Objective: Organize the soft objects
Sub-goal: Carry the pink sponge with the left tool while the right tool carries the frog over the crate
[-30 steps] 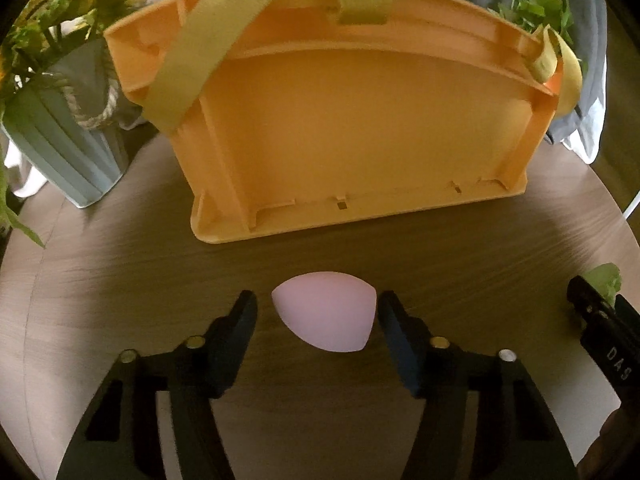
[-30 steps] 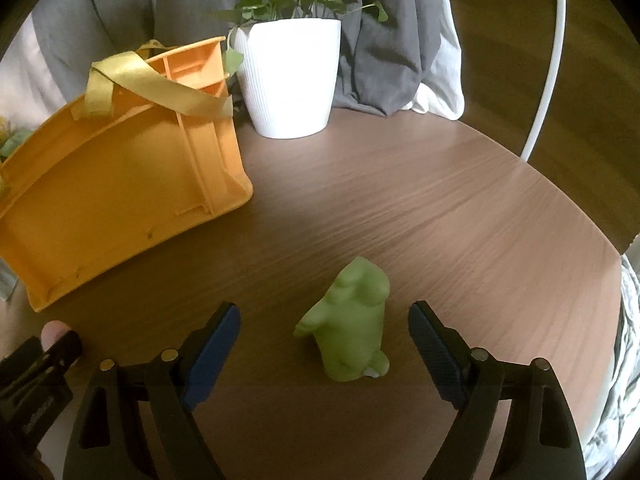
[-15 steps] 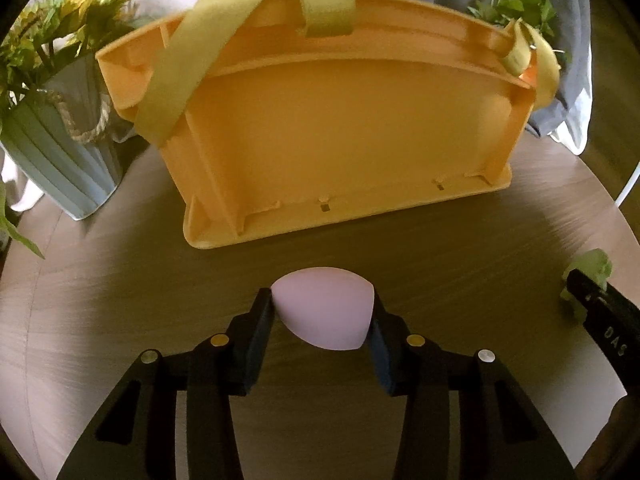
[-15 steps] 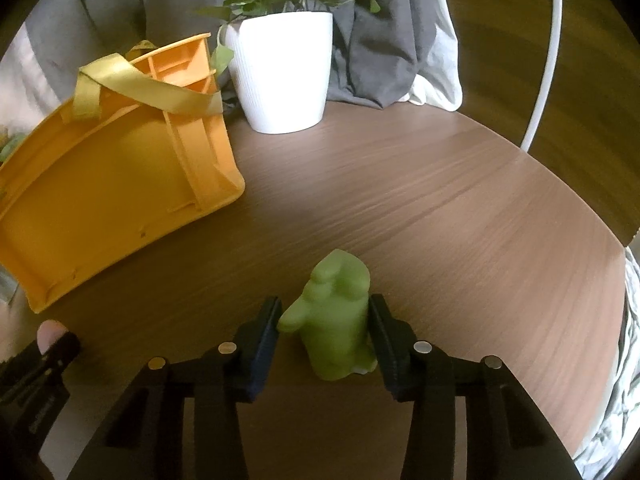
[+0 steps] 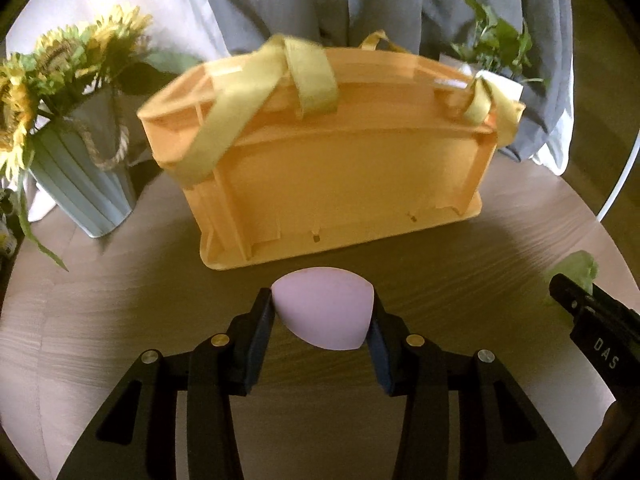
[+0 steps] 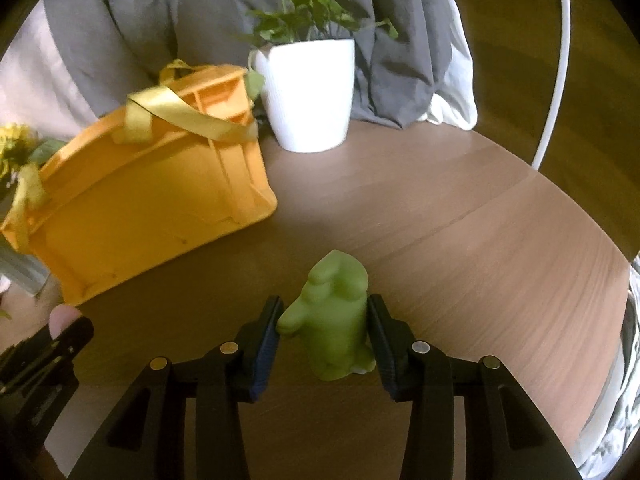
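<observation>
My left gripper (image 5: pixel 323 316) is shut on a pink teardrop-shaped sponge (image 5: pixel 325 310) and holds it above the round wooden table (image 5: pixel 120 320), in front of the orange basket (image 5: pixel 340 184) with yellow straps. My right gripper (image 6: pixel 325 324) is shut on a green soft toy figure (image 6: pixel 334 312) and holds it above the table, to the right of the basket (image 6: pixel 140 204). The right gripper and the green toy (image 5: pixel 576 270) also show at the right edge of the left wrist view. The left gripper with the pink sponge (image 6: pixel 60 316) shows at the lower left of the right wrist view.
A pale blue vase of sunflowers (image 5: pixel 76 184) stands left of the basket. A white pot with a green plant (image 6: pixel 308 96) stands behind the basket's right end. Grey and white cloth (image 6: pixel 160 12) lies behind the table. A white tube (image 6: pixel 560 60) curves past the right.
Both grippers closed on their objects, the left on the pink sponge, the right on the green toy. Both have since lifted and pulled back, so the basket looks smaller and farther.
</observation>
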{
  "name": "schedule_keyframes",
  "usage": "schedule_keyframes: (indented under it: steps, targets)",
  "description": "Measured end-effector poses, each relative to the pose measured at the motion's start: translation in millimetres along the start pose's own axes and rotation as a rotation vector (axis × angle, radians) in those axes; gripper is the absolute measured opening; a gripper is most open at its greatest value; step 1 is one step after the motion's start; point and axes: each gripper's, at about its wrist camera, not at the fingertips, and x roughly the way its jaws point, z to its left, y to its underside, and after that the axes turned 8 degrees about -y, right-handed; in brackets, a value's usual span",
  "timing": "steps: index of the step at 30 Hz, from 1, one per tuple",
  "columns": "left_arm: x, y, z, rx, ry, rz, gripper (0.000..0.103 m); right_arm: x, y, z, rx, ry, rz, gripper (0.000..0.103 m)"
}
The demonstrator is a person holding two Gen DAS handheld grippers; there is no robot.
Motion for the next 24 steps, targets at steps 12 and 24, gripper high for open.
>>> schedule_keyframes:
  steps: [12, 24]
  targets:
    - [-52, -16, 5, -0.029, 0.013, -0.117, 0.043, -41, -20, 14, -0.074, -0.082, -0.084, 0.044]
    - [-93, -34, 14, -0.062, 0.003, -0.231, 0.043, -79, -41, 27, -0.091, -0.174, -0.185, 0.044]
